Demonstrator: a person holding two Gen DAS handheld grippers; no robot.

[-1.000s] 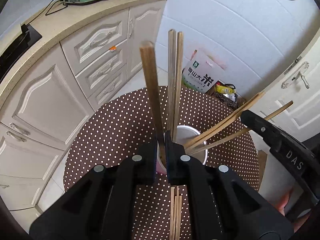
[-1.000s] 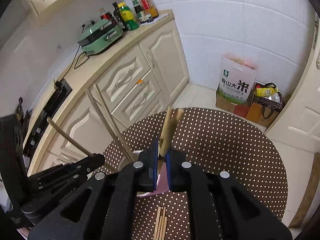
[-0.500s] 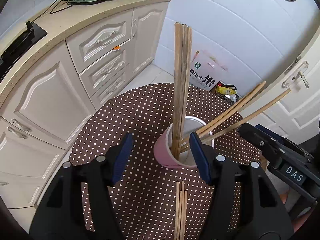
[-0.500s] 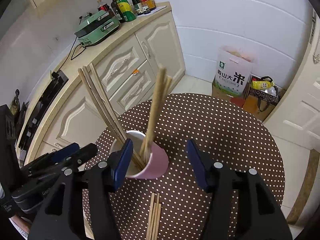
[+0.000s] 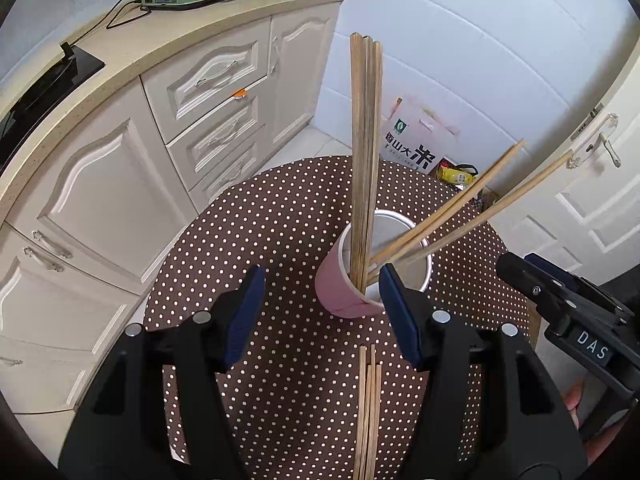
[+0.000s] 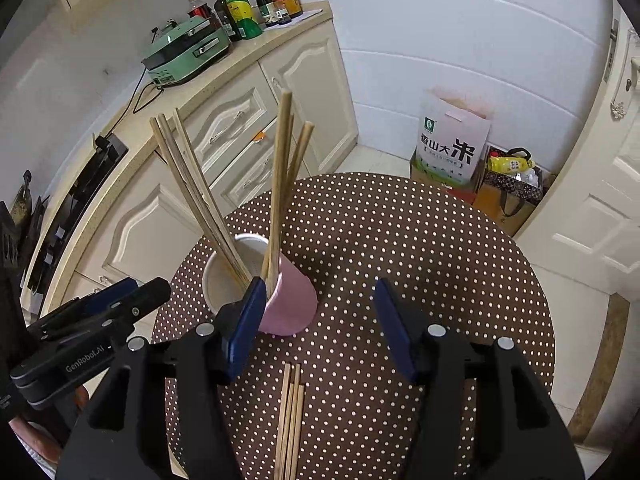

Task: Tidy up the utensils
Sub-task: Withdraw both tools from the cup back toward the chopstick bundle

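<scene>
A pink cup [image 5: 340, 292] [image 6: 290, 304] stands on the round brown polka-dot table [image 5: 260, 240] [image 6: 400, 240]. Several wooden chopsticks stand in it: an upright bunch [image 5: 364, 152] [image 6: 188, 184] and a leaning pair [image 5: 472, 208] [image 6: 284, 176]. Several more chopsticks lie flat on the table near me [image 5: 368, 412] [image 6: 290, 416]. My left gripper [image 5: 322, 316] is open and empty, just in front of the cup. My right gripper [image 6: 320, 320] is open and empty, its left finger beside the cup. Each gripper also shows at the edge of the other's view: the right one [image 5: 560, 304] and the left one [image 6: 92, 328].
Cream kitchen cabinets [image 5: 132, 168] curve along the left, close to the table. On the counter are a green appliance [image 6: 184, 52] and bottles [image 6: 256, 4]. A rice bag [image 6: 452, 140] and a small bag [image 6: 512, 184] sit on the floor beyond the table. A white door [image 5: 592, 184] is at right.
Both grippers were shut on chopsticks over the cup a second ago. They have opened, left the chopsticks standing in the cup, and drawn back a little.
</scene>
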